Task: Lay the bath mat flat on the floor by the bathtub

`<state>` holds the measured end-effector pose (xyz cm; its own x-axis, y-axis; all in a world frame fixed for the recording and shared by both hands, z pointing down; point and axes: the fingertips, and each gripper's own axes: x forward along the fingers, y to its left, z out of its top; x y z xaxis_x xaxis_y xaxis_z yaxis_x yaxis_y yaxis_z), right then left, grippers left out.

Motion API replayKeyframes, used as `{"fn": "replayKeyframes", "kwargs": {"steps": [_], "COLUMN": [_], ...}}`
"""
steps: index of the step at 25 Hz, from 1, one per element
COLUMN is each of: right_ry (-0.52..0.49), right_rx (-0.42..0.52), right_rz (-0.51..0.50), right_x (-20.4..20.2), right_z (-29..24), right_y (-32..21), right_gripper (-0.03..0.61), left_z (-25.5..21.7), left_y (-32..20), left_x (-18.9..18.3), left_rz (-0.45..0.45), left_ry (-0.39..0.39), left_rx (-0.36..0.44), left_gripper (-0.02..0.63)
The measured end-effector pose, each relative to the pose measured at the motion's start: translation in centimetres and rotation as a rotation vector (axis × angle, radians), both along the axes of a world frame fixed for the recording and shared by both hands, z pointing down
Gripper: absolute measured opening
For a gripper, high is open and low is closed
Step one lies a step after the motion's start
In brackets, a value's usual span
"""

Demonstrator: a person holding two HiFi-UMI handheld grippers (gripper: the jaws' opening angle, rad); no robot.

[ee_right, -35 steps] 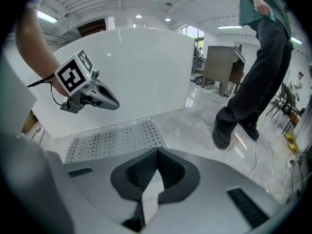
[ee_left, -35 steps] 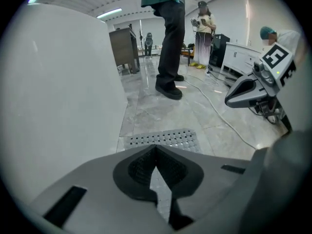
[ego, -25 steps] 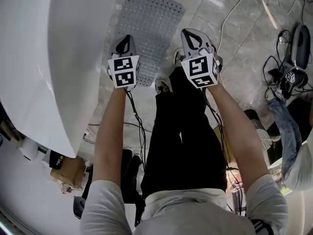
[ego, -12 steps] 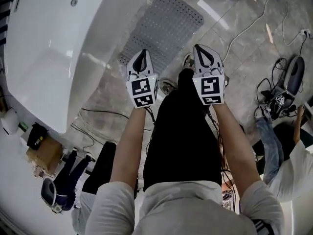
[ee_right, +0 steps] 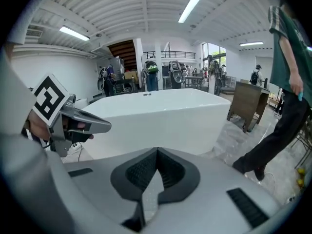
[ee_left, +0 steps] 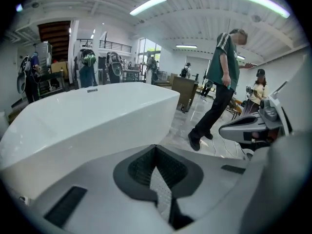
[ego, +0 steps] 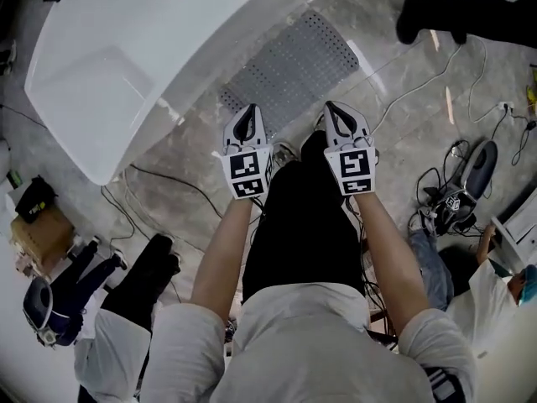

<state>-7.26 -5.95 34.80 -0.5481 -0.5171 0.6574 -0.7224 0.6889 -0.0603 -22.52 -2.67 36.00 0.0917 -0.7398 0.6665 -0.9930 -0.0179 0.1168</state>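
Observation:
A grey perforated bath mat (ego: 294,65) lies flat on the marble floor right beside the white bathtub (ego: 126,65). Both grippers are held up in front of the person, well above the mat. My left gripper (ego: 246,117) is shut, tips meeting, with nothing between the jaws; through its own view (ee_left: 156,147) I see the tub's wall (ee_left: 92,121) ahead. My right gripper (ego: 336,112) is shut and empty too (ee_right: 157,152), with the tub (ee_right: 156,116) beyond it and the left gripper (ee_right: 73,123) off to its left.
Cables (ego: 394,99) trail over the floor at the right. A second person's dark legs (ego: 470,19) stand past the mat; (ee_left: 214,106). A seated person (ego: 495,284) and equipment (ego: 457,196) are at the right, a cardboard box (ego: 38,233) at the left.
Both grippers have risen away from the mat, still shut. The head view has pulled back and turned, so the whole tub and mat now show farther off.

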Motion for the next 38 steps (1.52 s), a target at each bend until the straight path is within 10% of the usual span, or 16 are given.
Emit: {"fn": "replayKeyframes", "kwargs": {"steps": [22,38], "right_ry": [-0.104,-0.229], "right_rx": [0.177,0.331], "right_rz": [-0.145,-0.226], "right_x": [-3.8,4.4], "right_z": [-23.3,-33.2], "right_y": [10.4,17.7], "right_gripper": [0.006,0.006], "left_z": [-21.9,-32.8], "left_y": [12.6,22.0], "left_x": [0.5,8.0], "left_rz": [-0.132,-0.289], "left_ry": [0.068,-0.069], "left_rx": [0.207,0.397], "left_gripper": [0.012,0.011]}}
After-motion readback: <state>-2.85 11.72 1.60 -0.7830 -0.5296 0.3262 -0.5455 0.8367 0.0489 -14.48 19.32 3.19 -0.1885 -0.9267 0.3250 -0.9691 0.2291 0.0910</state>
